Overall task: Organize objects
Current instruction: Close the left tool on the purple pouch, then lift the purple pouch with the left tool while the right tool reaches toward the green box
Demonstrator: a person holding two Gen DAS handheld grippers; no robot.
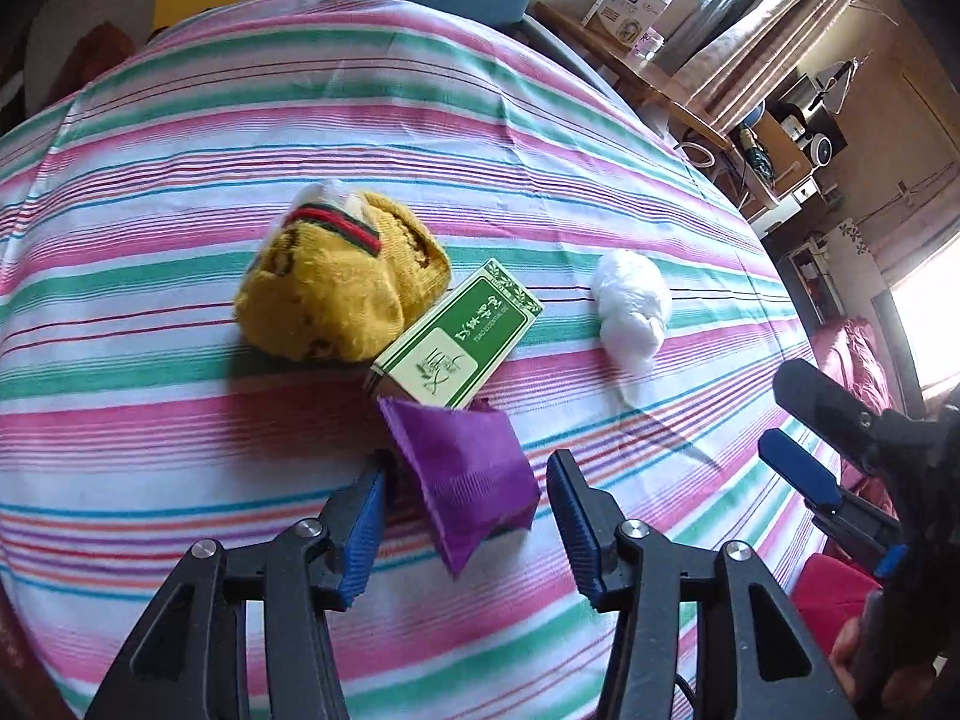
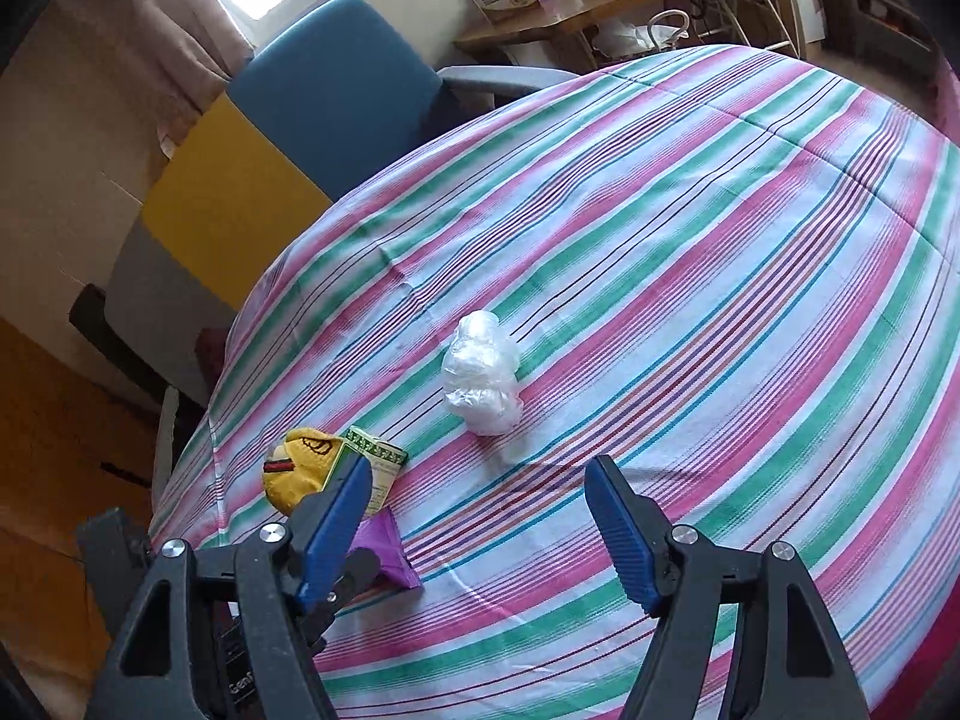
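On the striped tablecloth (image 1: 180, 180) lie a yellow sock bundle (image 1: 336, 288), a green and white box (image 1: 456, 342) leaning against it, a purple packet (image 1: 468, 480) and a crumpled white plastic bag (image 1: 633, 306). My left gripper (image 1: 465, 504) is open, its jaws on either side of the purple packet and not closed on it. My right gripper (image 2: 480, 510) is open and empty, just short of the white plastic bag (image 2: 483, 381). It also shows in the left wrist view (image 1: 804, 426) at the right. The sock (image 2: 300, 462), box (image 2: 375, 456) and packet (image 2: 390, 546) show at the right wrist view's lower left.
A blue chair (image 2: 336, 90) stands at the table's far side, with a yellow panel (image 2: 222, 198) beside it. A wooden shelf (image 2: 570, 18) with boxes stands beyond. A red sofa (image 1: 852, 360) lies past the table's right edge.
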